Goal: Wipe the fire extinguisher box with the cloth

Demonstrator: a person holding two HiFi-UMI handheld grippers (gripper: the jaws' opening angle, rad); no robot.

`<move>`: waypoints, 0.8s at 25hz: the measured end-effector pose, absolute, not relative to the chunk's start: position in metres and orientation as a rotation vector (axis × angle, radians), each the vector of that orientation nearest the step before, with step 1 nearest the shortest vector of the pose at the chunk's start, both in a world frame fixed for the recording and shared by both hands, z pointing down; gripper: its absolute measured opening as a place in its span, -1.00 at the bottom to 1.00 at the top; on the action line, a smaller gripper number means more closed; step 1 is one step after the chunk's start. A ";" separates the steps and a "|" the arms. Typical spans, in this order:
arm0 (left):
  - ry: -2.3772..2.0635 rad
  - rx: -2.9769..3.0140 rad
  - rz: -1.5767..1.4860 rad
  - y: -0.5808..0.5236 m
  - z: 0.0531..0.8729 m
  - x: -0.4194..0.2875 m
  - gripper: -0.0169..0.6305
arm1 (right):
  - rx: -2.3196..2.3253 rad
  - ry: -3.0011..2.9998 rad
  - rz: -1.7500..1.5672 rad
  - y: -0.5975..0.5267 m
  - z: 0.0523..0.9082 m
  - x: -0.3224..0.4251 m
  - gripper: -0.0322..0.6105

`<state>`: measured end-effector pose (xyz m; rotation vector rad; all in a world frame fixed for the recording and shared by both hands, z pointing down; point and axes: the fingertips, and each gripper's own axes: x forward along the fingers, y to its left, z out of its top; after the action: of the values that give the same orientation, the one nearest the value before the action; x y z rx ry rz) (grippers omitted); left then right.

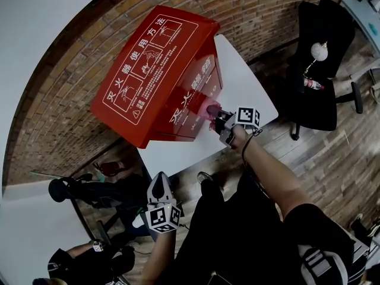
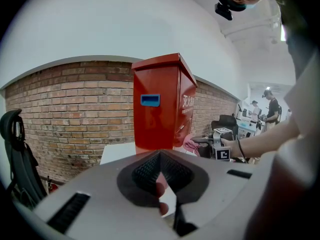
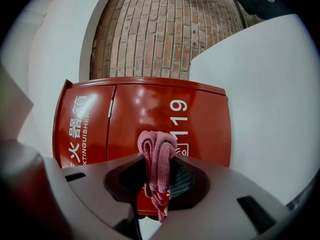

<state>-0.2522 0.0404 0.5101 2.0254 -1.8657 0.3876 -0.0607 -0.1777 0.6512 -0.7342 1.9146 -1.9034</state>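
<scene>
Okay, red fire extinguisher box (image 1: 155, 70) doors closed, upright on white surface (image 1: 249, 94); my right tongs (image 1: 217, 114) clamp bunched pink cloth (image 3: 157, 149) at its front; left tongs (image 2: 160, 155) closed, empty.

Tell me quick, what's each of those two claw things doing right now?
Left gripper: closed, holding nothing.
Right gripper: closed on the pink cloth.

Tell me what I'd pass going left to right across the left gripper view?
First a black office chair, then the tall red metal fire extinguisher box, the pink cloth, the right gripper pinching it, and a person standing far off.
</scene>
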 end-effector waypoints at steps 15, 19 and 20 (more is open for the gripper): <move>-1.750 2.137 0.434 0.041 0.513 -0.285 -0.86 | -0.899 1.875 -1.923 -0.175 0.695 -0.059 -0.56; -1.828 2.080 0.406 0.041 0.510 -0.287 -0.86 | -0.912 1.874 -1.941 -0.174 0.713 -0.062 -0.56; -1.849 2.065 0.394 0.042 0.508 -0.286 -0.86 | -0.908 1.867 -1.941 -0.174 0.717 -0.062 -0.56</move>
<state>-0.2860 0.0418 0.5083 2.0655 -1.8491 0.3945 -0.0620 -0.1744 0.7166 -0.9084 1.8673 -1.9408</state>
